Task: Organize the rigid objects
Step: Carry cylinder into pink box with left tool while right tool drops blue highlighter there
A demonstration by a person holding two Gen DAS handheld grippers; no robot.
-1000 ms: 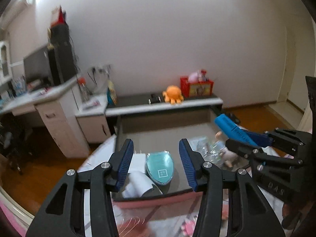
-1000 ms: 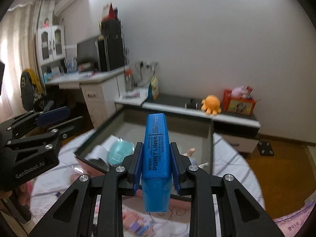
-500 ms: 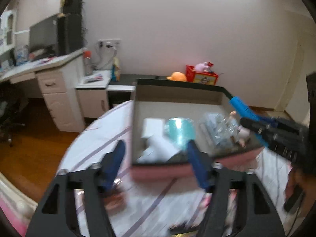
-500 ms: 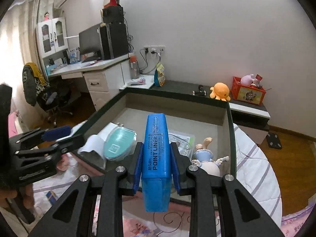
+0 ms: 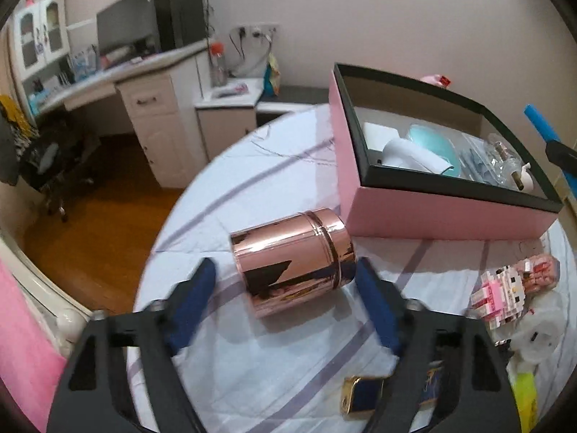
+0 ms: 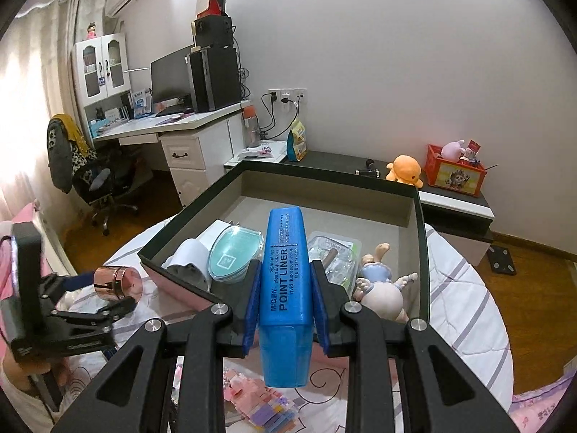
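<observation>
The left gripper (image 5: 285,288) hangs over a rose-gold tin (image 5: 292,256) that lies on its side on the bench (image 5: 252,368), just in front of the pink box (image 5: 432,213). The tin sits between the 2 blue pads, and its long axis runs across the gap from pad to pad: the base faces the left pad, the lidded end faces the right pad. The jaws are closing with the tin between them, but neither pad touches it yet; a sliver of cloth shows on the left side, and the right pad is very near the lid rim. Motion blur makes the exact gap hard to read.

That axis is what the grasp turns on. Closing along this line would, I judge, pinch the tin end to end, flat base against flat lid, which should hold better than squeezing the round, glossy wall. The risk is a pad landing off-centre on the lid rim and the tin rolling away.

The right gripper (image 6: 285,299) is clenched on a blue marker (image 6: 286,288), held over the near edge of the box, well apart from the tin. The left is plainly the nearer one for the tin.
</observation>
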